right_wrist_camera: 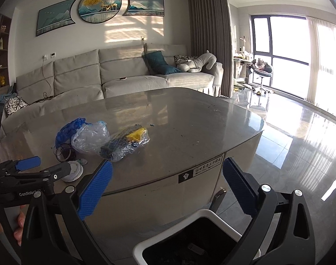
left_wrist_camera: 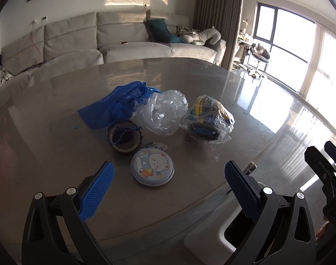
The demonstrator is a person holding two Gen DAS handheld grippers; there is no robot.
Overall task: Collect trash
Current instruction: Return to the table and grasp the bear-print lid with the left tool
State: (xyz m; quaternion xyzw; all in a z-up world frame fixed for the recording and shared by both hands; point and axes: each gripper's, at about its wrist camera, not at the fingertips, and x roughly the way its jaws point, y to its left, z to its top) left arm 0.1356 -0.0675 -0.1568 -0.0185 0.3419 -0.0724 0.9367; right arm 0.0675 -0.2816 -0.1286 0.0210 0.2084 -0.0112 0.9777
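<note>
Presently, items on the glossy grey tabletop (left_wrist_camera: 57,132), all grouped at centre frame in the left wrist view:
- Crumpled blue plastic bag (left_wrist_camera: 119,103), upper left of the group, touching the next item.
- Crumpled clear plastic bag (left_wrist_camera: 165,112), centre.
- Clear bag wrapped around yellow and blue contents (left_wrist_camera: 208,119), right of the group.
- Dark roll of tape with a blue cord looped through it (left_wrist_camera: 123,138), just below the blue bag.
- Round tin with a cartoon bear lid (left_wrist_camera: 152,169), nearest the camera.

Receptacle: white bin with black interior (right_wrist_camera: 190,243), on the floor below the tabletop edge, bottom centre of the right wrist view.

Left gripper (left_wrist_camera: 168,187): jaws spread wide, empty, hovering just short of the tin.
Right gripper (right_wrist_camera: 165,187): jaws spread wide, empty, above the bin.

Progress, judged: nothing held; every piece remains on the tabletop, so collection looks barely begun. Bin contents too dark to tell.
</note>
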